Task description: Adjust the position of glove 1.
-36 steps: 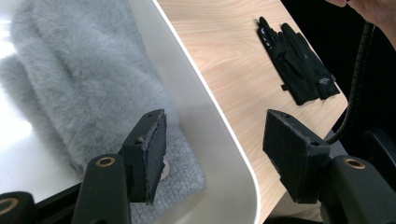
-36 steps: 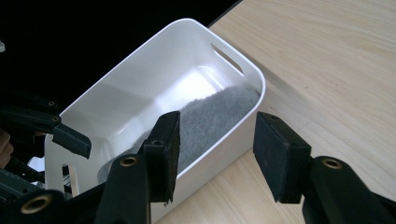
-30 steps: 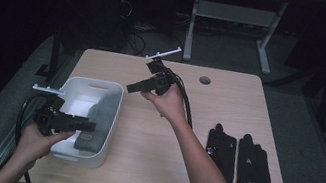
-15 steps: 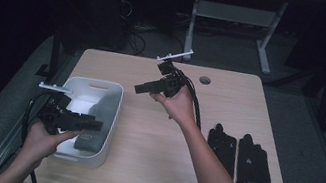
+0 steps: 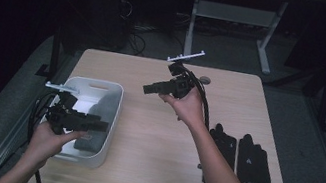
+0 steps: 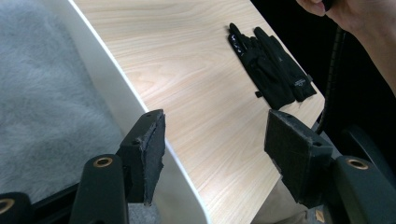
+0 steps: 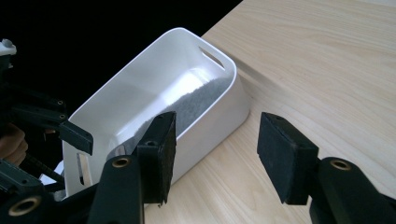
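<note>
I had the left gripper (image 5: pixel 103 125) hanging over the near end of the white bin (image 5: pixel 114 113), its jaws spread with nothing between them, one pad (image 6: pixel 148 151) over the bin's wall and the other out over the wooden table (image 5: pixel 147 170). The right gripper (image 5: pixel 147 88) I held up above the middle of the table, pointed toward the bin, jaws likewise apart and empty. The grey cloth (image 7: pixel 198 105) lay inside the bin along its floor, bunched toward one side; it looked fleecy, soft and light, so I judged it would sag and drape rather than hold a shape, with little risk of slipping from padded jaws or of damage. I reckoned the best hold was a raised fold near its upper edge, pinched deep. The pair of black gloves (image 5: pixel 240 158) lay flat by the table's right edge, well apart from the bin.
</note>
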Demonstrator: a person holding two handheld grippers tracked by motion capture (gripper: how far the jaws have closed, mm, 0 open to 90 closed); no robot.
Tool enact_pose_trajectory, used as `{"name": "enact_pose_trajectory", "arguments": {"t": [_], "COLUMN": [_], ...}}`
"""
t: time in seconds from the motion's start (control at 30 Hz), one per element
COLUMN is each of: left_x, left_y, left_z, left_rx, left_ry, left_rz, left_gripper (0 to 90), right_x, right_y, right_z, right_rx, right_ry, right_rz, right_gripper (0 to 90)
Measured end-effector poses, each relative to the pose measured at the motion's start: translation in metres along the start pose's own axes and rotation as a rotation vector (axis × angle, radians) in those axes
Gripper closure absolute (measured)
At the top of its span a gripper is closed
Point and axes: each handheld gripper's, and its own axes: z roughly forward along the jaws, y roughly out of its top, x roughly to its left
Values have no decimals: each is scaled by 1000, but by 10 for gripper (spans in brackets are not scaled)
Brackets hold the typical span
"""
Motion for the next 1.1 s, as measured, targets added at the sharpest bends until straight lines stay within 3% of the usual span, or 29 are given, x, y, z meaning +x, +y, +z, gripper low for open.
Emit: {"name": "enact_pose_trajectory", "arguments": {"t": [1.1], "left_x": [-33], "left_y": [20], "left_z": [36], "left_rx": [33], "left_ry": [-47], "left_rz": [68], "left_gripper": [367], "right_x": [-24], "right_y": [-41], "right_z": [-65], "right_rx": [-47], "right_ry": [-44], "right_rz": [55], "right_gripper": [465]}}
